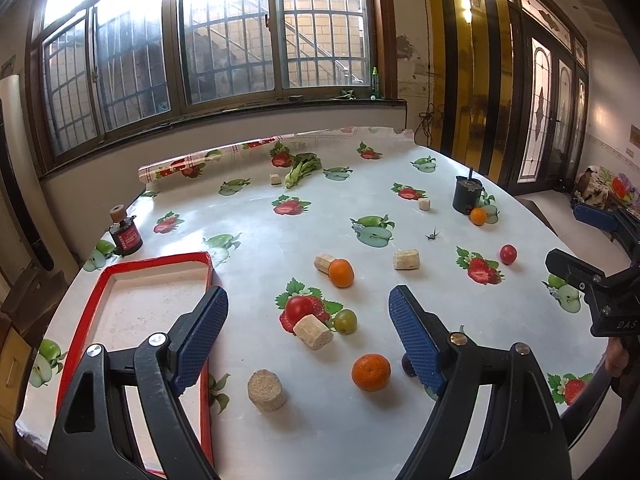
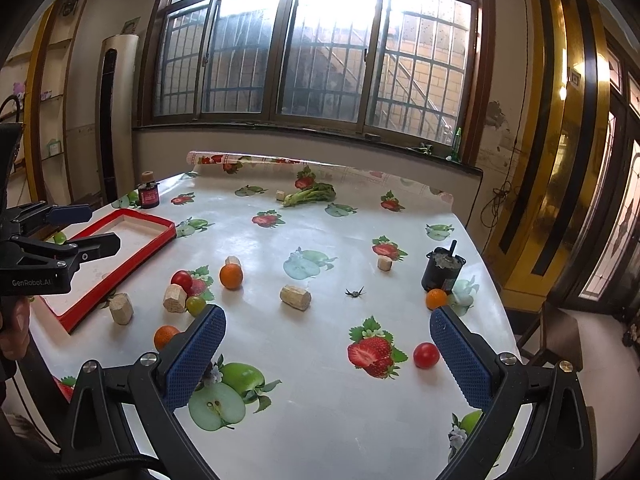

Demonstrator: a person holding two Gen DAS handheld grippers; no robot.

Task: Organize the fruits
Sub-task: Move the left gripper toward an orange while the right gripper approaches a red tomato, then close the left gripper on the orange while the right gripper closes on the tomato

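Fruit lies loose on the fruit-print tablecloth. My left gripper [image 1: 309, 298] hovers open above a red tomato [image 1: 299, 307], a green tomato [image 1: 345, 321] and an orange [image 1: 371, 372]; a dark plum [image 1: 409, 364] peeks from behind its right finger. A second orange [image 1: 341, 273] sits farther back. The red-rimmed tray [image 1: 160, 258] is empty at the left. My right gripper [image 2: 328, 314] is open and holds nothing, with a small red tomato [image 2: 426, 355] just inside its right finger and an orange [image 2: 436, 299] beyond it.
Several cork pieces [image 1: 267, 390] are scattered among the fruit. A black pot [image 2: 442, 270] stands at the right, a leafy green [image 2: 312, 194] at the back, a small corked bottle [image 1: 125, 236] behind the tray. The table edge curves close on the right.
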